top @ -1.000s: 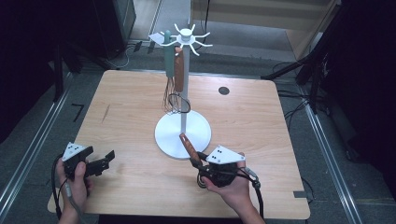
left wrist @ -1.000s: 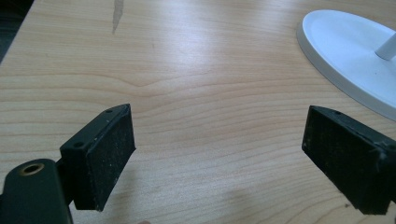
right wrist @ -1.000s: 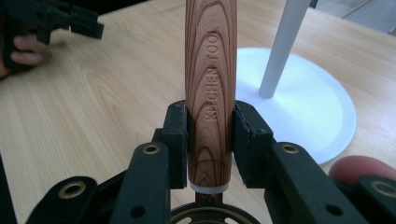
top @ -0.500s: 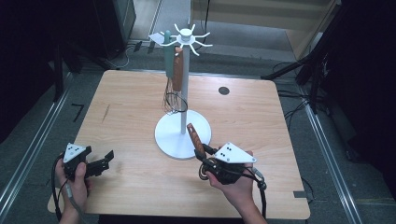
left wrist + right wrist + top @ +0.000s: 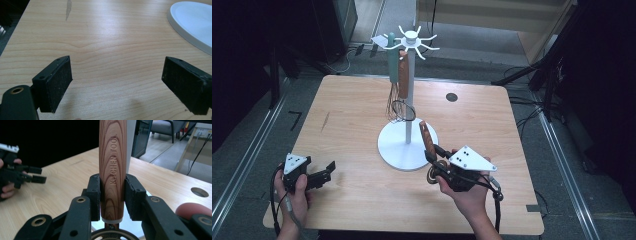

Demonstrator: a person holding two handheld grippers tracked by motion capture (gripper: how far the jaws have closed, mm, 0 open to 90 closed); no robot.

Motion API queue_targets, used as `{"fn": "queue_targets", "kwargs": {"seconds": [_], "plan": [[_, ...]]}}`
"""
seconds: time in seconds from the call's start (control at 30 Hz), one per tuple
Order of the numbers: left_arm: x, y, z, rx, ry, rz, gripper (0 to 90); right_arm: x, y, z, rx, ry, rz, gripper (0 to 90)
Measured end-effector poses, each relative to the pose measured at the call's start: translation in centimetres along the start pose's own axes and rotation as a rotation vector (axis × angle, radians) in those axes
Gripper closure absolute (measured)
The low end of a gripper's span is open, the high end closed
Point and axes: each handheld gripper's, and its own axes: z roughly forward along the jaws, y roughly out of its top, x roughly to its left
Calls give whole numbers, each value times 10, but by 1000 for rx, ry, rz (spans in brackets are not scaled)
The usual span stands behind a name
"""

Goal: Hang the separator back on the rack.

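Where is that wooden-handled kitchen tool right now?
In the high view, the wooden-handled kitchen tool is clamped in the right gripper, tilted up at the table's front right, just beside the white stand's round base.

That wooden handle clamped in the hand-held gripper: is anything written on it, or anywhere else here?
"KITCHEN TOOL" runs lengthwise, pressed into the wooden handle held in the right hand-held gripper.
Raised letters on the metal ring below the handle: too small to read.
No other writing is legible on the table or the white stand.

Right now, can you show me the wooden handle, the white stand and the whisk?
wooden handle [image 5: 115,167], right gripper view, middle of the handle.
white stand [image 5: 398,150], high view, its round base.
whisk [image 5: 401,111], high view, its wire loops.
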Motion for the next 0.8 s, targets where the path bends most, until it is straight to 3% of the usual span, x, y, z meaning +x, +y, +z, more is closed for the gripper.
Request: {"fn": "queue_targets", "kwargs": {"seconds": [0.33,0.8], "plan": [[1,0,0,6,-8,-6,98,-4,19,-4,-61,-47,12,700],[0,0,1,6,-10,-2,98,-5,40,-7,-110,-68,11,700]]}}
